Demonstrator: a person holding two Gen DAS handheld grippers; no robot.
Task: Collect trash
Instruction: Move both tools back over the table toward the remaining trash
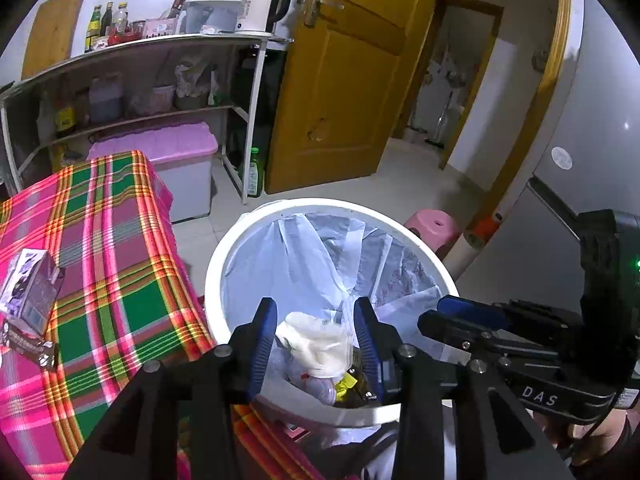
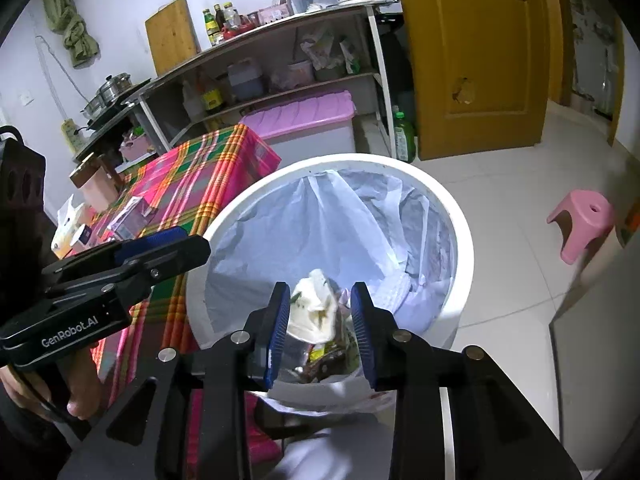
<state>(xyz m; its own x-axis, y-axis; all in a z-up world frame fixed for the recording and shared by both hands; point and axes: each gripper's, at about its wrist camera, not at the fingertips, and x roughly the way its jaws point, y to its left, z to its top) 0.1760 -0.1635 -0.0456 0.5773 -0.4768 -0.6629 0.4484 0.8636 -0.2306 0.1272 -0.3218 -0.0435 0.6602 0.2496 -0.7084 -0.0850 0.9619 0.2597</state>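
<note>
A white round trash bin [image 1: 218, 264] [image 2: 460, 216] lined with a pale blue bag stands on the floor beside the table. Inside lie a crumpled white tissue [image 1: 316, 340] [image 2: 314, 308], wrappers and other scraps. My left gripper [image 1: 316, 316] is open and empty, over the bin's near rim. My right gripper [image 2: 320, 300] is open and empty, also over the bin. Each gripper shows in the other's view: the right one [image 1: 460, 312], the left one [image 2: 168, 240]. A purple carton [image 1: 30, 284] and a dark wrapper [image 1: 30, 344] lie on the table.
The table wears a pink and green plaid cloth [image 1: 112, 248] [image 2: 192, 184]. More boxes and a bag [image 2: 68, 220] lie on it. A metal shelf rack [image 1: 132, 92], a pink-lidded bin [image 1: 176, 168], a yellow door [image 1: 340, 80] and a pink stool [image 2: 580, 220] stand around.
</note>
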